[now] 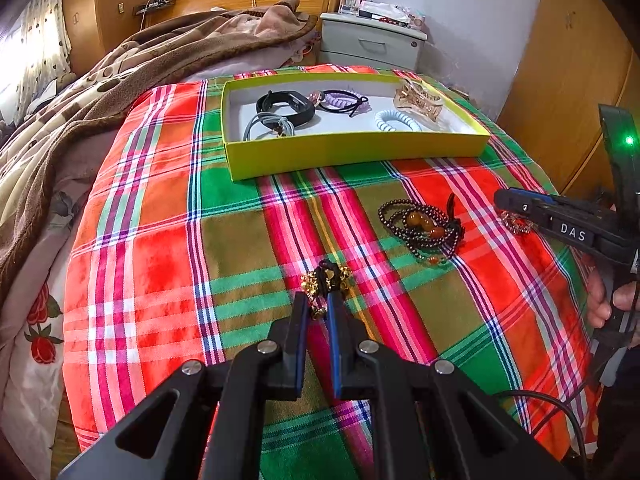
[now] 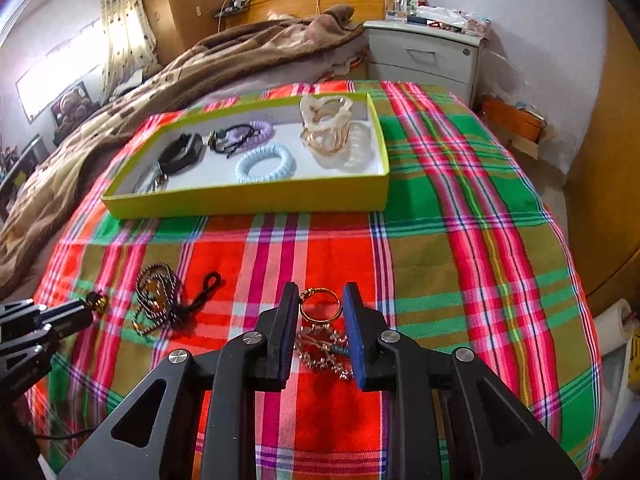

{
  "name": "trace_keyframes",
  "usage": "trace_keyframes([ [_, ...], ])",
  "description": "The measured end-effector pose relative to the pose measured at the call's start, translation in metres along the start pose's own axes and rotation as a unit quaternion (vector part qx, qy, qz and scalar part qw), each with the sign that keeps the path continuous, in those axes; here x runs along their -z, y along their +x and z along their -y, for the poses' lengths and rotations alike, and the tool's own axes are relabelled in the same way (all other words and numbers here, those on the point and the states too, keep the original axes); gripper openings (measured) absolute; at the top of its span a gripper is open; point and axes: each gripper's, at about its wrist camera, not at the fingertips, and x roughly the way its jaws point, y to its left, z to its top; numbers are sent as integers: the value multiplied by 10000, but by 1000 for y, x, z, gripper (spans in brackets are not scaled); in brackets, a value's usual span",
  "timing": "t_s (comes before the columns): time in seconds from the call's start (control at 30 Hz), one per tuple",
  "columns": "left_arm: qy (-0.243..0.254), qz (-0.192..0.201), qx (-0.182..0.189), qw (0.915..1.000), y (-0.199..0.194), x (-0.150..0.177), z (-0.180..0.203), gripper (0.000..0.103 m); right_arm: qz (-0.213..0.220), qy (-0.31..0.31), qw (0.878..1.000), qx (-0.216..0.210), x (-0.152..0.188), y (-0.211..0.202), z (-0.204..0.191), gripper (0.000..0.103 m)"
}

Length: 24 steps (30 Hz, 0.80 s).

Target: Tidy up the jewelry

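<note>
A yellow-green box (image 1: 352, 151) (image 2: 248, 200) on the plaid cloth holds a black band (image 1: 286, 106), a purple hair tie (image 1: 340, 101), a light blue coil tie (image 1: 396, 121) (image 2: 265, 163) and a gold claw clip (image 1: 418, 100) (image 2: 326, 128). My left gripper (image 1: 318, 304) is shut on a gold-and-black beaded piece (image 1: 326, 278), also visible in the right wrist view (image 2: 97, 302). A dark bead necklace (image 1: 424, 226) (image 2: 160, 294) lies to its right. My right gripper (image 2: 320, 304) is open around a gold ring chain piece (image 2: 322, 326) lying on the cloth.
The plaid cloth (image 1: 168, 240) covers the foot of a bed. A brown blanket (image 1: 100, 92) is heaped to the left. A white nightstand (image 1: 372, 42) with clutter stands behind the box. Wooden wardrobes (image 1: 568, 80) line the right wall.
</note>
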Motion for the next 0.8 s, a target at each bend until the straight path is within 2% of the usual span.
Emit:
trace_keyframes([
  [0.17,-21,70,-28,10000,-4,-4,-1,10,68,-16,10000,9,-4,-4,-2,24],
  [0.23,-24,117,-33,9999,-7,-6,-2,3,122,25,9999,-1,-7,-7,-2,24],
  [0.4,0,191,-52,9998,-14,-9,-5,3,232,32,9997,-2,-11,-13,-2,24],
  [0.5,-182,47,169,9997,-9,-8,-11,4,256,52,9997,-18,-10,-14,-2,24],
  [0.53,-195,-2,232,9995,-7,-7,-11,7,252,60,9997,-17,-10,-14,-1,24],
  [0.6,-41,-13,27,10000,-3,-7,-6,21,245,73,9997,-19,-10,-13,0,24],
  [0.63,20,-44,-20,10000,0,-7,-5,33,249,77,9997,-19,-10,-13,0,24],
  [0.7,66,-102,24,9999,6,-8,-3,36,252,78,9996,-21,-10,-13,0,24],
  [0.8,409,-59,-241,9989,11,-9,6,39,267,72,9996,-29,-11,-13,0,24],
])
